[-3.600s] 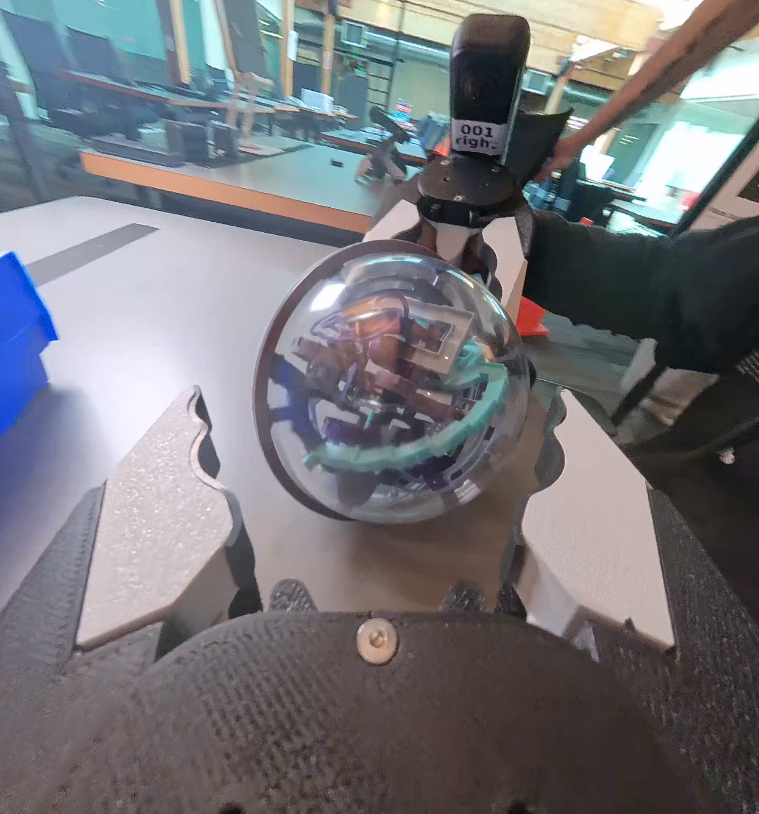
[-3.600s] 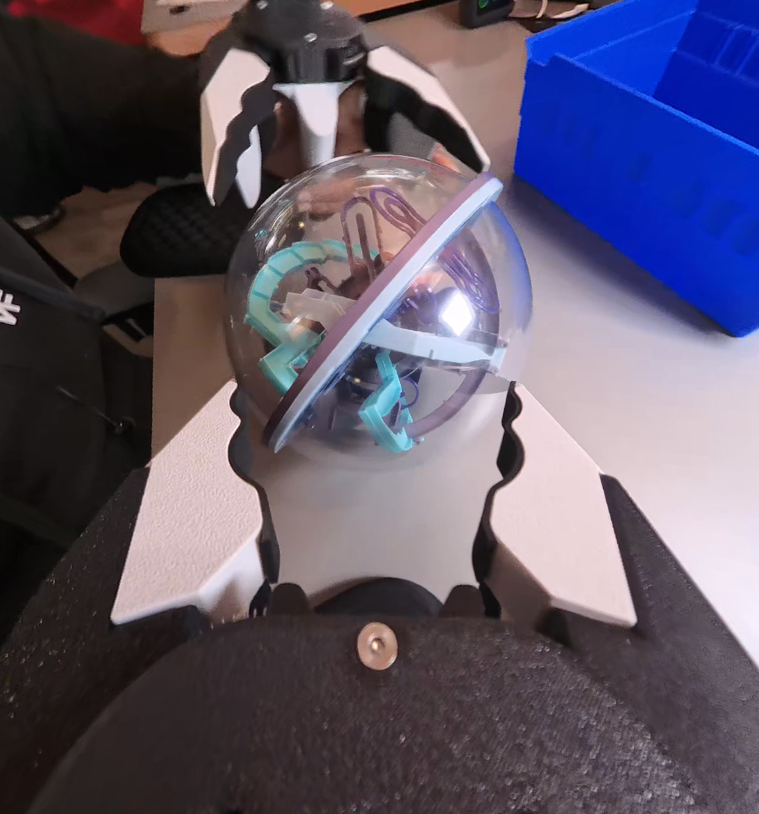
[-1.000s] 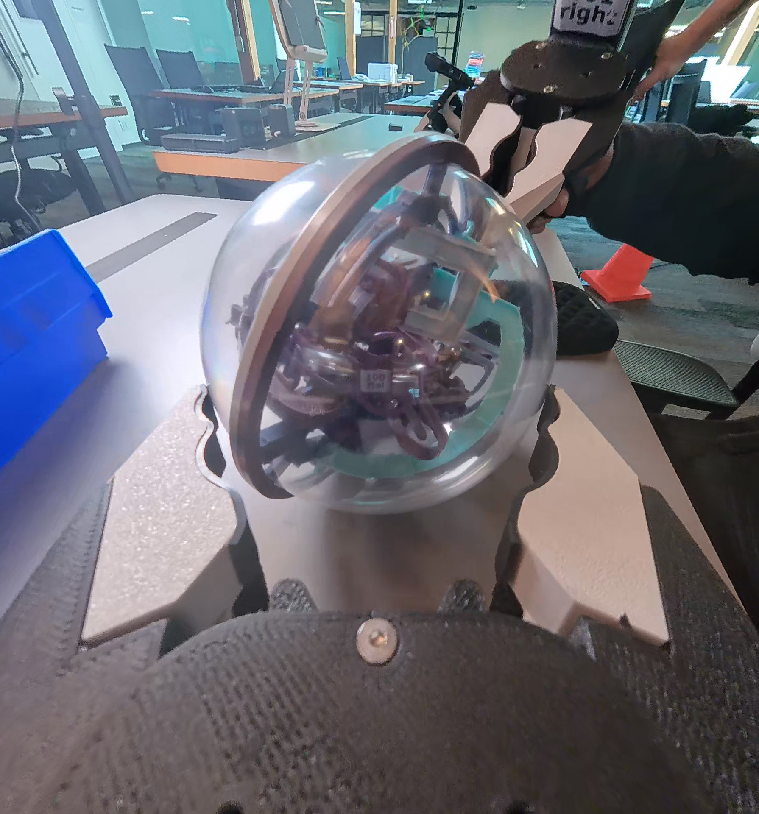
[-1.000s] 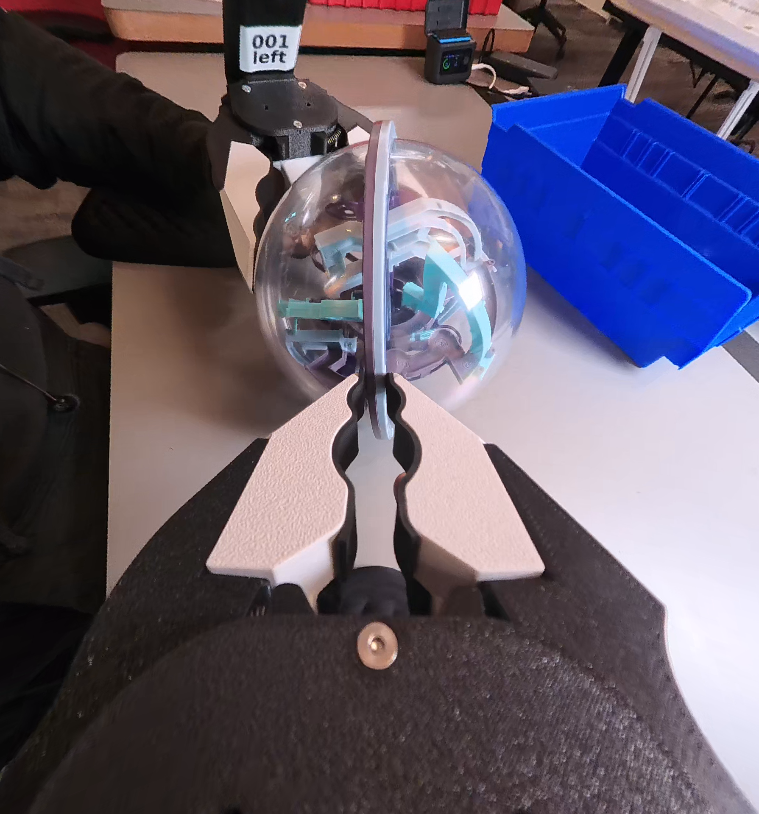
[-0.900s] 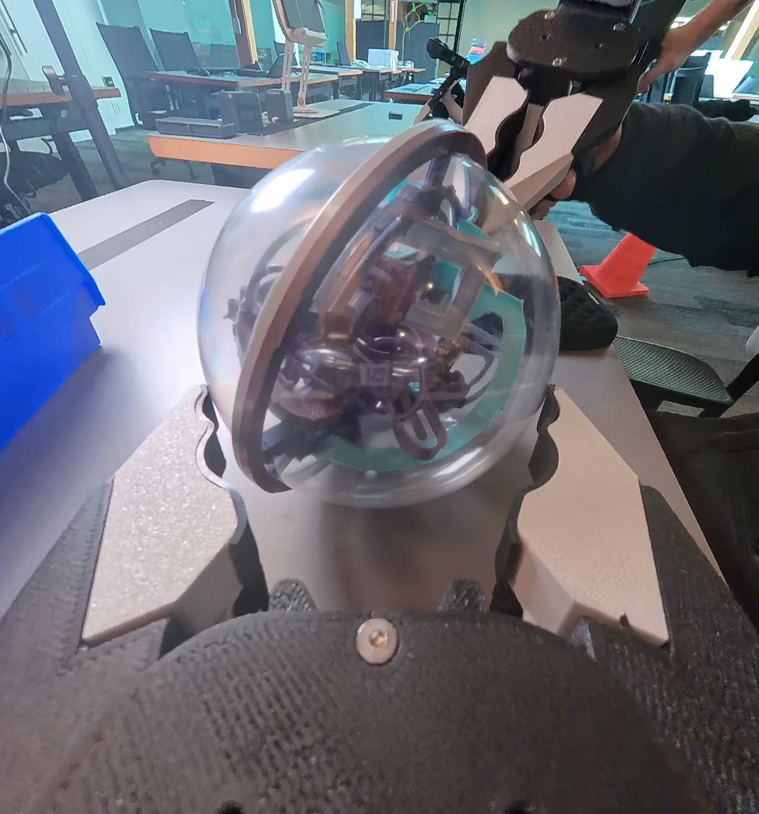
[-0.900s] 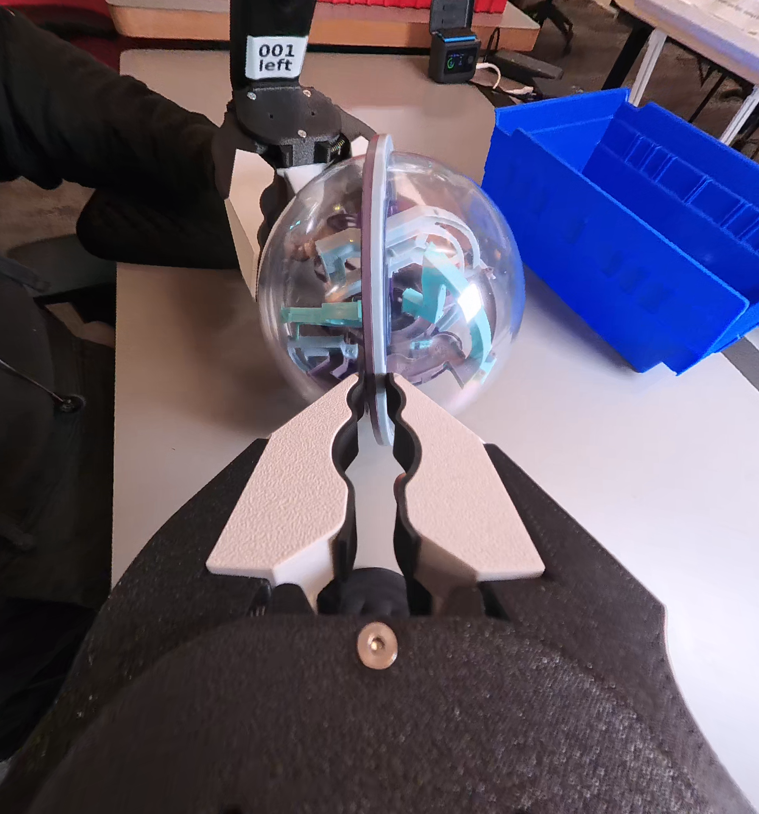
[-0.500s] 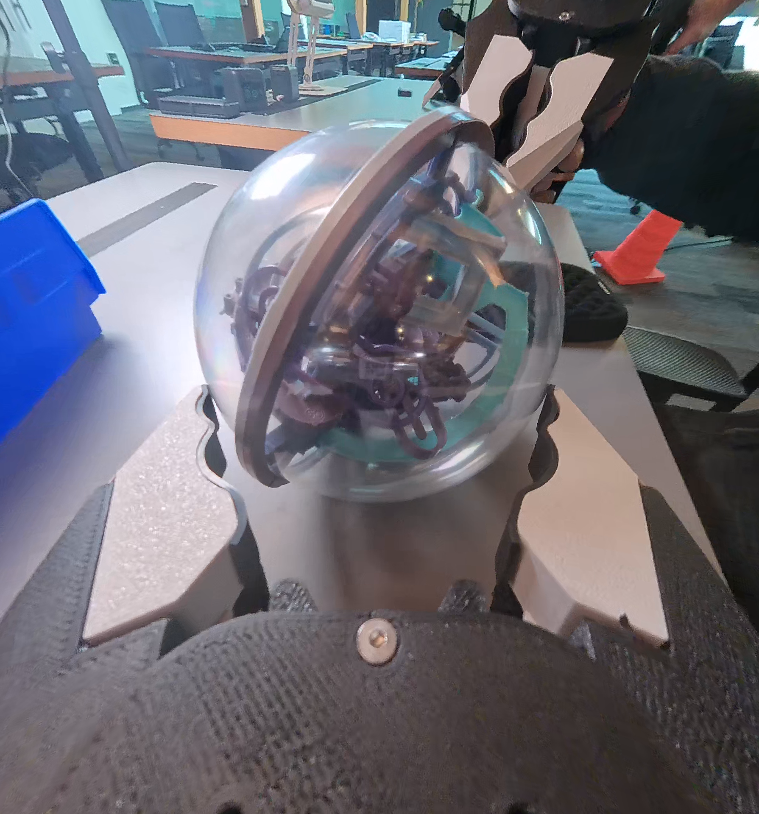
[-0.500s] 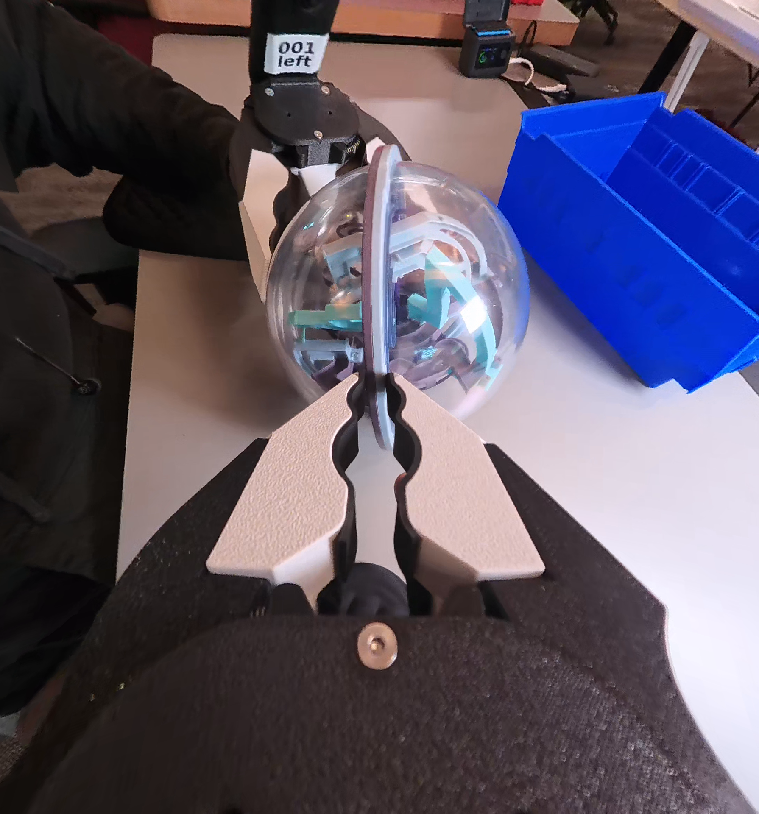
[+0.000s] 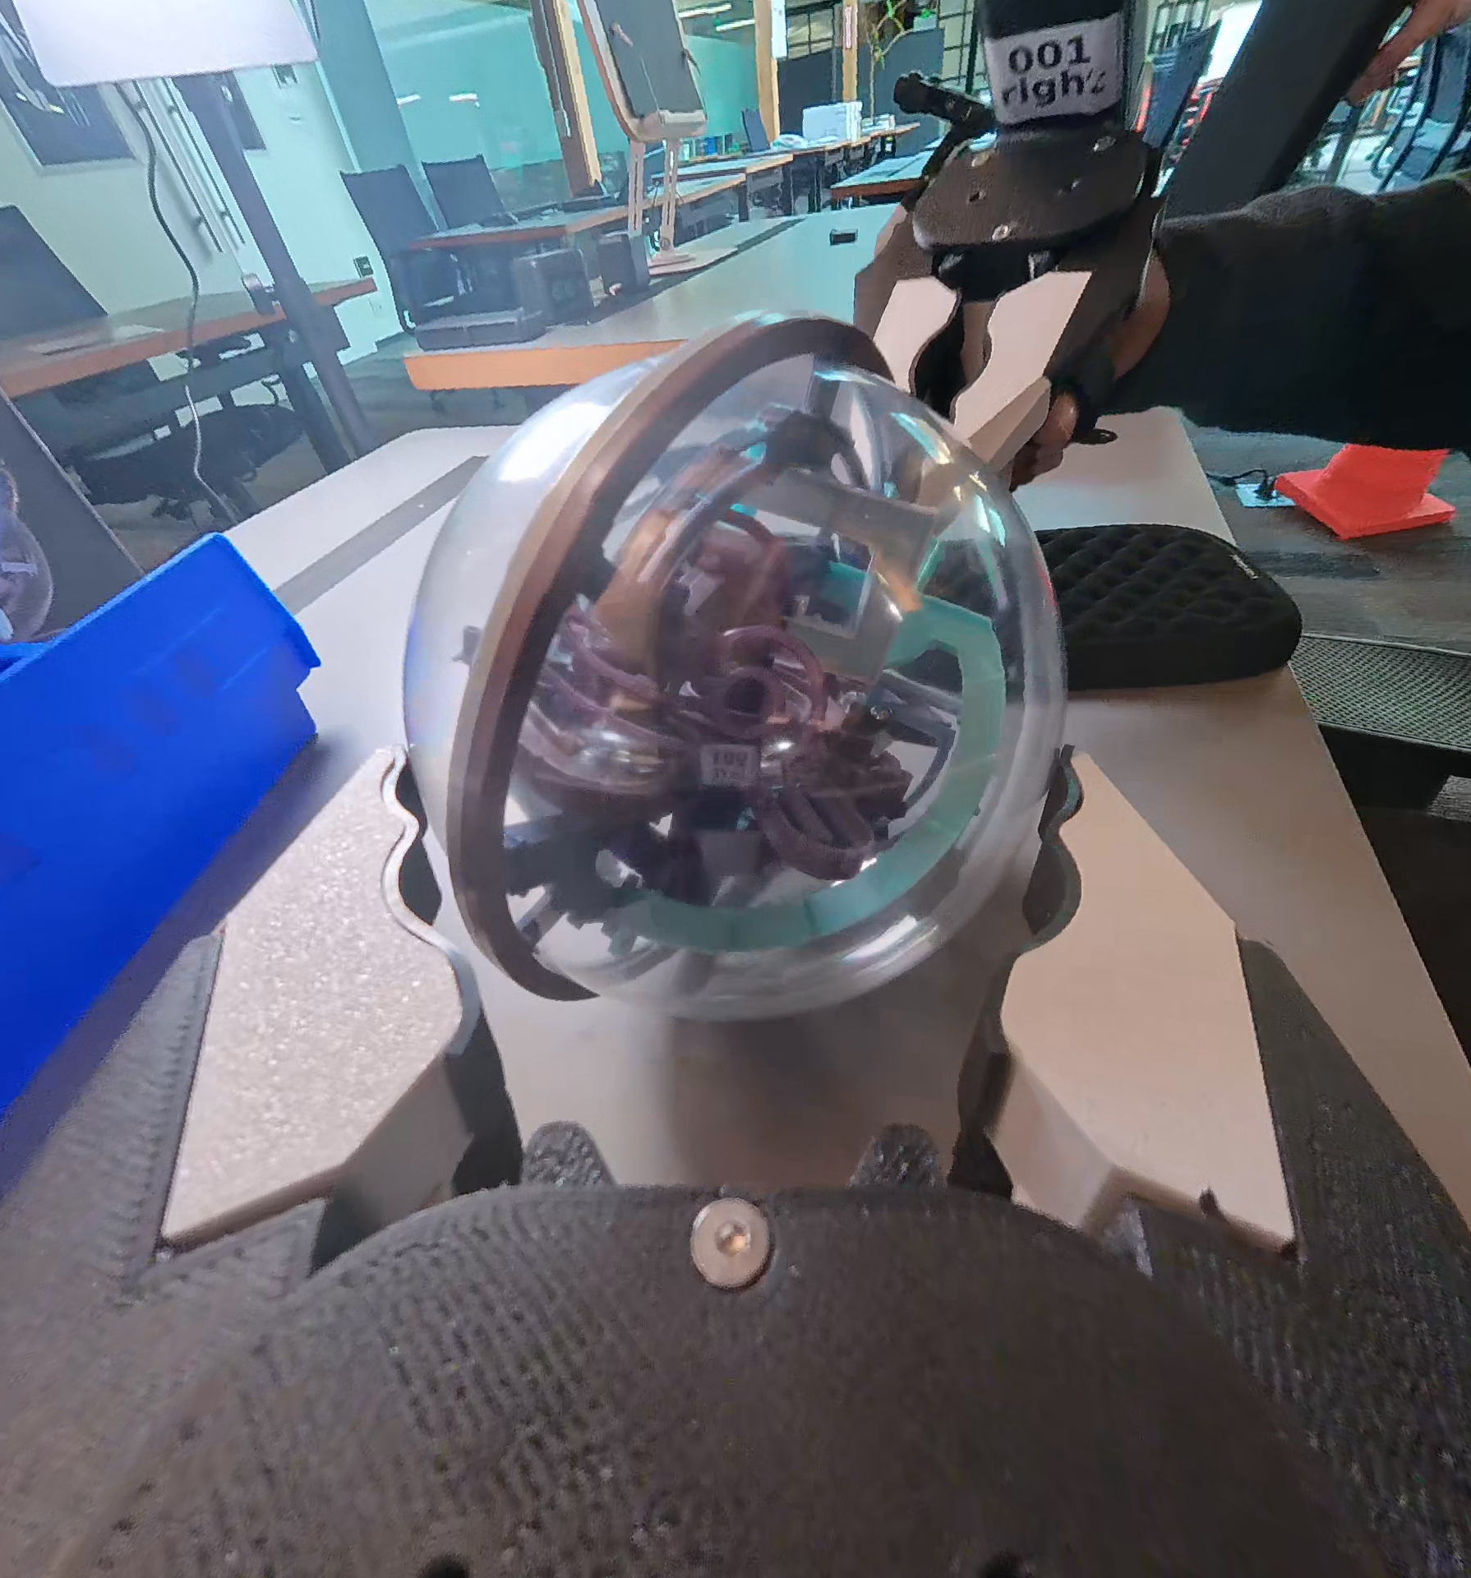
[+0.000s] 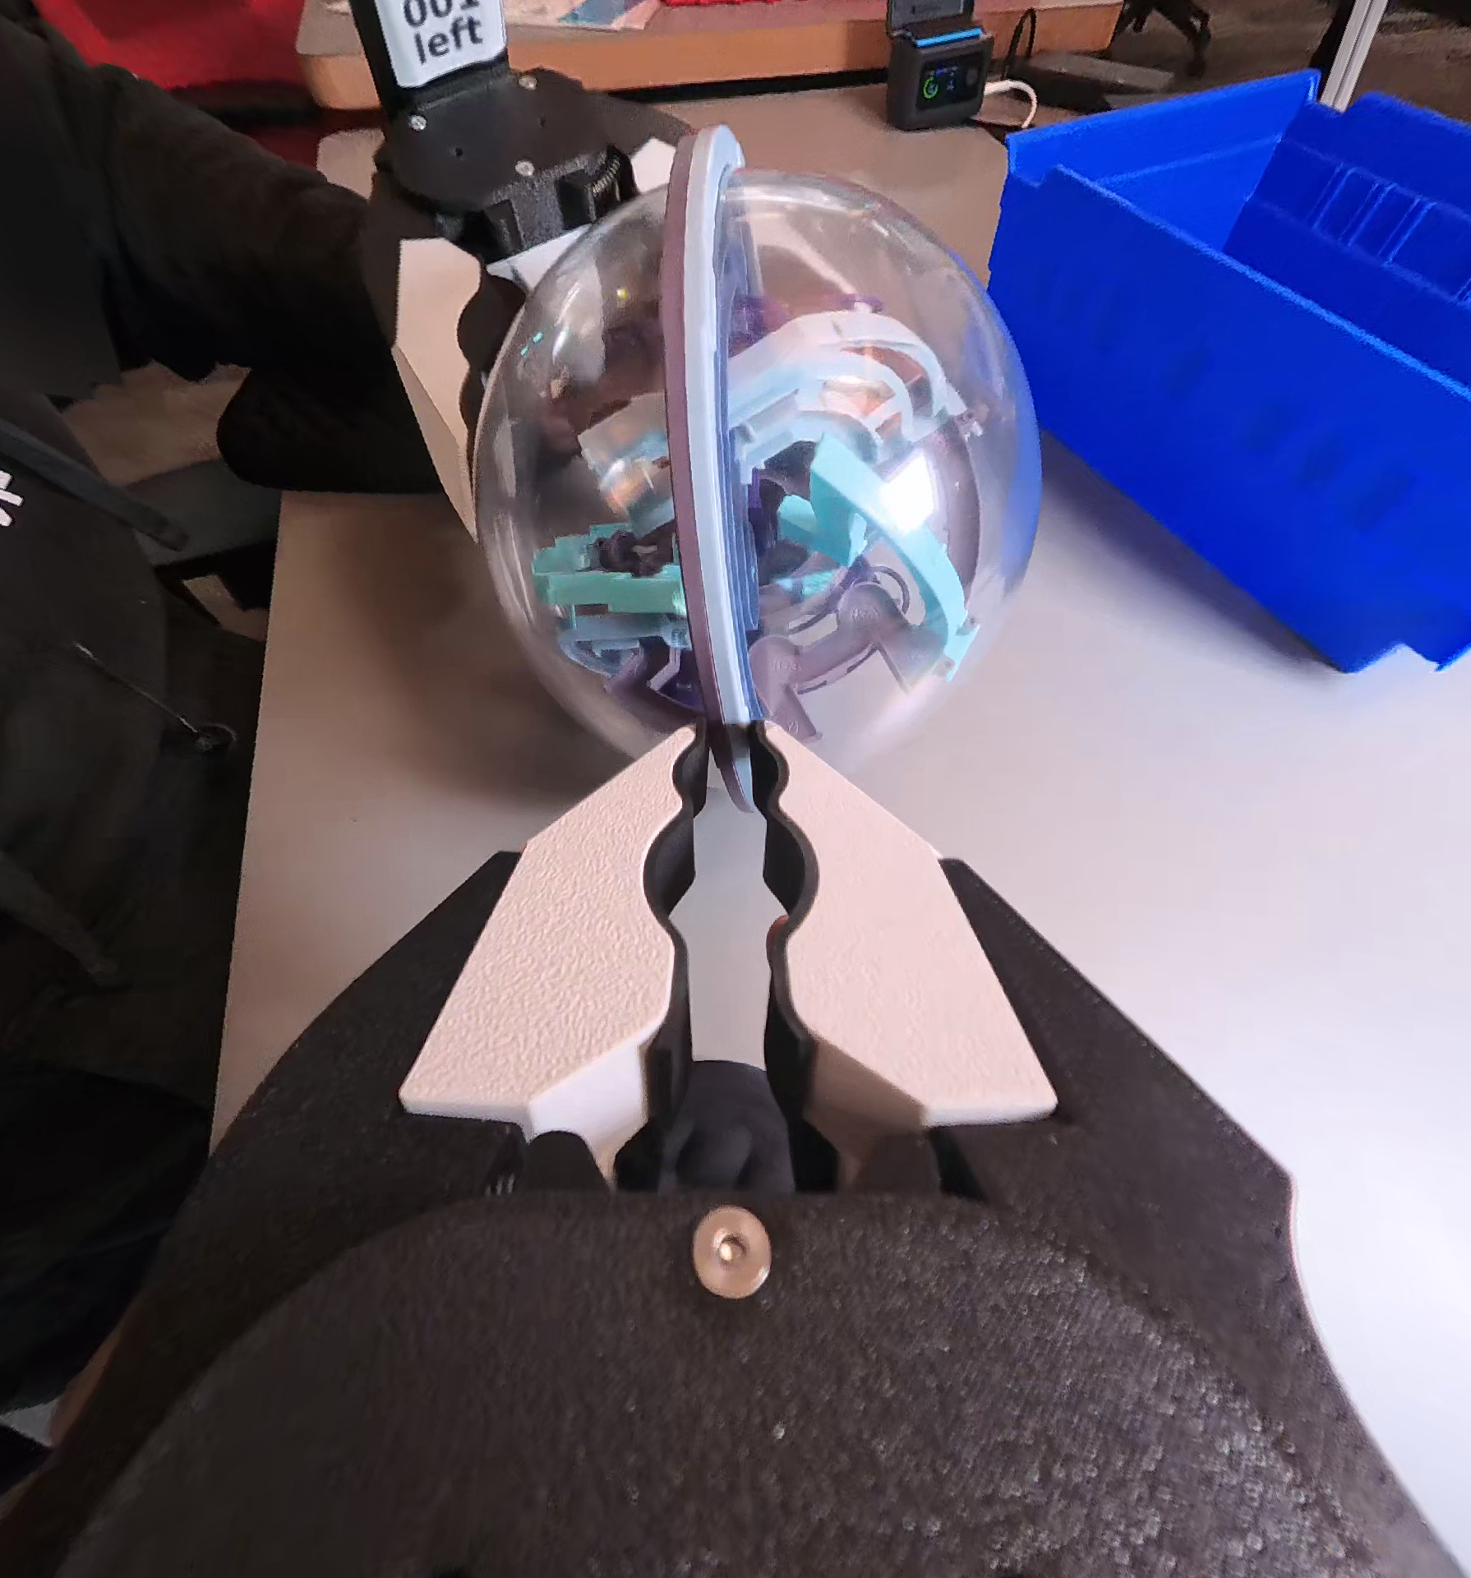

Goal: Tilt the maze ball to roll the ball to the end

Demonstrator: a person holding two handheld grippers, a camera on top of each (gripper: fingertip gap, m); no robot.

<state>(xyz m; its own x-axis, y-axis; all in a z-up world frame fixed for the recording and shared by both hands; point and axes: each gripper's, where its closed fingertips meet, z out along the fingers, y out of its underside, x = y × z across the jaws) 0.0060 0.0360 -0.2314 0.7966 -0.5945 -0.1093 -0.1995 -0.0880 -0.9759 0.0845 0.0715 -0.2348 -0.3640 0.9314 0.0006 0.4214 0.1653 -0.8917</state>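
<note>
The maze ball [image 9: 732,666] fills the middle of both views, lifted just over the pale table [image 10: 1142,854]. Compared with half a second before, its equator ring [image 10: 702,427] leans a little more, so the tracks inside have turned; I judge the small ball is being guided, but I cannot find it. The right gripper [image 10: 728,747] is narrow, pinching this ring. The left gripper [image 9: 732,803] is wide, its fingers at the sphere's two sides. White tags sit on both tools, and a tiny number plate inside. The blue bin [image 10: 1270,341] is upper right.
</note>
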